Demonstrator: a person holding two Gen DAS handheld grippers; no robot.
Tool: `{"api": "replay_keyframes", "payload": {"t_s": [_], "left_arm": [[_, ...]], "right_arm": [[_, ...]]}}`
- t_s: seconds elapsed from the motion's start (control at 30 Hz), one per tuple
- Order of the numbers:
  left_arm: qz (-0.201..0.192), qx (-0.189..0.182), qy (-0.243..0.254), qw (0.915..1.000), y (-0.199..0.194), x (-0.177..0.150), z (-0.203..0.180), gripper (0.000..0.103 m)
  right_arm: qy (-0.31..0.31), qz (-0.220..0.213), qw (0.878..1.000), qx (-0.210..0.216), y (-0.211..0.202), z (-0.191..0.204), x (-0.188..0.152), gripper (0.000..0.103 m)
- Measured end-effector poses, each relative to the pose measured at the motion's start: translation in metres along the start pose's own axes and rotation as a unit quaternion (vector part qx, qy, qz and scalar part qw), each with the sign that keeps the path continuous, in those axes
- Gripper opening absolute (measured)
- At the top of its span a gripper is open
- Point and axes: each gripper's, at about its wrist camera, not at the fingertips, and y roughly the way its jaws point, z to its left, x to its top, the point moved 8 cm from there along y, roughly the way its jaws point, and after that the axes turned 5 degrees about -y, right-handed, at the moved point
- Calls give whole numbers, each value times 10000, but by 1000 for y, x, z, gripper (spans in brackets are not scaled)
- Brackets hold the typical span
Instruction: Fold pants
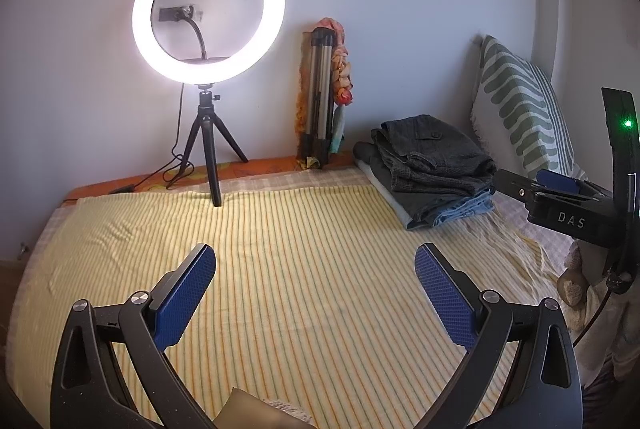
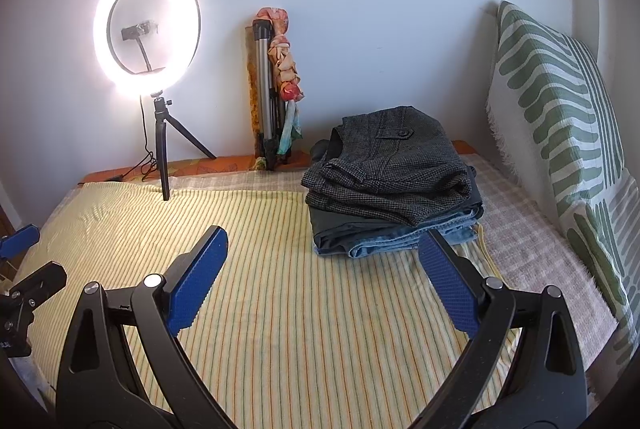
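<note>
A stack of folded pants (image 1: 434, 169) lies at the back right of the bed, dark grey tweed pants on top, blue jeans at the bottom; it also shows in the right wrist view (image 2: 394, 181). My left gripper (image 1: 315, 261) is open and empty above the yellow striped sheet (image 1: 280, 269). My right gripper (image 2: 323, 245) is open and empty, just in front of the stack, its right finger near the jeans edge. The right gripper's body (image 1: 568, 205) shows at the right of the left wrist view.
A lit ring light on a small tripod (image 1: 208, 13) stands at the back left, its cable trailing on the bed. A folded tripod with a scarf (image 1: 324, 89) leans on the wall. A green patterned pillow (image 2: 560, 117) stands at the right.
</note>
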Motion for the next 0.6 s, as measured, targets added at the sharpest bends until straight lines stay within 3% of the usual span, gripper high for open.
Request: {"api": "replay_keyframes", "payload": {"t_s": [0.6], "left_arm": [[-32,12,81,10000,-5,-2,-3,100]], "right_arm": [[-23,-16,10000,9,-1,2,1,98]]}}
